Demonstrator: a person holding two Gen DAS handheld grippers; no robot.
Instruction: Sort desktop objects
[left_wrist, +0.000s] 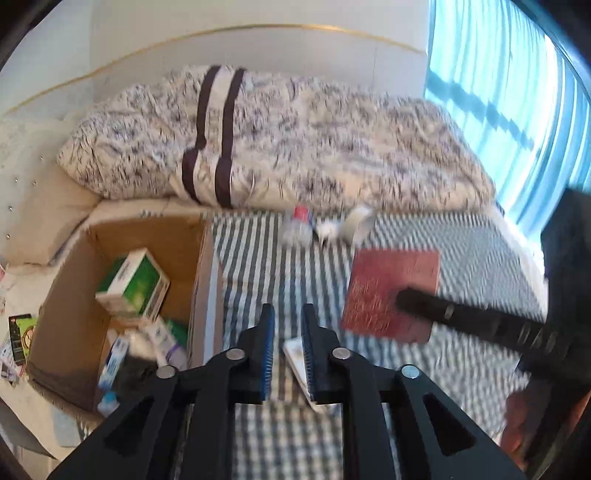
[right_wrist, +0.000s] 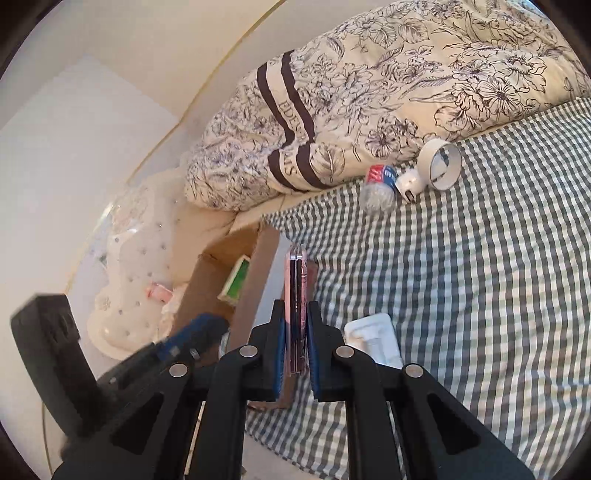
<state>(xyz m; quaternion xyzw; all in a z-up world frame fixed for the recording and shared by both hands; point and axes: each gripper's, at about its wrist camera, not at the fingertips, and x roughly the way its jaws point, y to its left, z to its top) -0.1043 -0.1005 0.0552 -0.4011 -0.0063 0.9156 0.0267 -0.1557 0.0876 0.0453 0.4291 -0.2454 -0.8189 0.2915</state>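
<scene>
1. The right hand-held gripper (right_wrist: 296, 345) is clamped on a thin pink case (right_wrist: 296, 295), held edge-on and upright between the pads. From the left wrist view the same item shows as a reddish flat square (left_wrist: 391, 291) raised above the bed, with a black finger across its face.
2. Gripped by its edge, the flat case probably slots down into a box more easily than it would lying flat.
3. The left hand-held gripper (left_wrist: 287, 350) has its jaws apart with nothing between them; it hovers over the checked bedsheet (left_wrist: 258, 266), just above a white flat packet (left_wrist: 295, 354) lying near the box.
4. The cardboard box (left_wrist: 199, 273) sits at the bed's left edge, open-topped, already holding a green-and-white carton (left_wrist: 135, 284) and other small packs. It looks like the sorting destination.
5. Unsorted along the far side of the bed, against the floral duvet (right_wrist: 406, 81): a small bottle (right_wrist: 378, 186), a white plug (right_wrist: 408, 184) and a white tape roll (right_wrist: 441, 164), touching or nearly so.
6. Room for moving: the sheet between the grippers and those three items is open. The box's near wall and raised flap stand between the case and the interior, so the case must clear them.
</scene>
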